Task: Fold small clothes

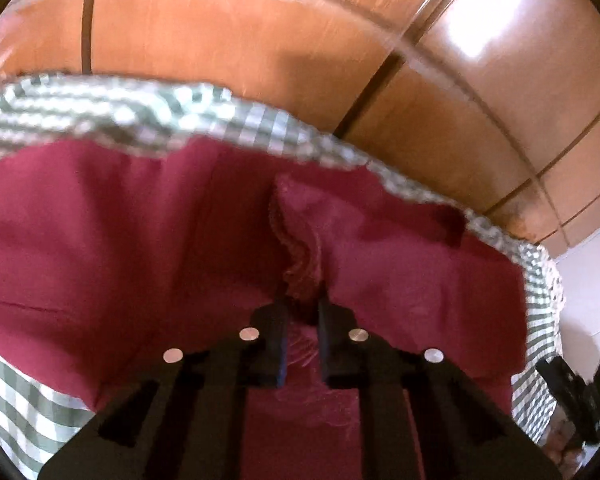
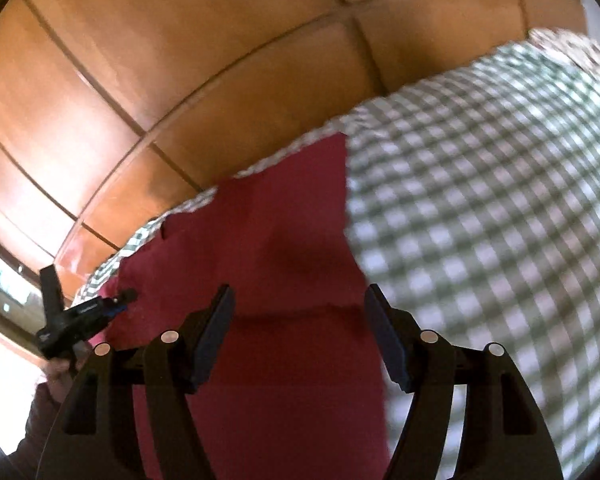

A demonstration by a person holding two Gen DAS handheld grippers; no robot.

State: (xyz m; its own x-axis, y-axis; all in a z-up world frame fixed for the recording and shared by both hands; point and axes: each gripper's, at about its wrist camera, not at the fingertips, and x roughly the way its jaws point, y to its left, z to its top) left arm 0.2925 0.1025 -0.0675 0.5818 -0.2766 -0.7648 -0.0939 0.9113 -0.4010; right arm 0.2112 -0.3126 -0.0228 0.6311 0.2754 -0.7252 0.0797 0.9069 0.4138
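Observation:
A dark red garment (image 1: 140, 232) lies spread on a green-and-white checked cloth (image 1: 112, 116). My left gripper (image 1: 302, 304) is shut on a bunched, stitched edge of the red garment (image 1: 300, 264) and lifts it a little. In the right wrist view the red garment (image 2: 284, 240) lies under my right gripper (image 2: 300, 300), which is open and empty just above it. The left gripper (image 2: 76, 312) shows at the left of that view, at the garment's left side.
The checked cloth (image 2: 480, 220) covers the surface to the right of the garment. Behind it stand orange-brown wooden cabinet doors (image 1: 240, 24), also in the right wrist view (image 2: 140, 80). The right gripper (image 1: 572, 392) shows at the lower right of the left wrist view.

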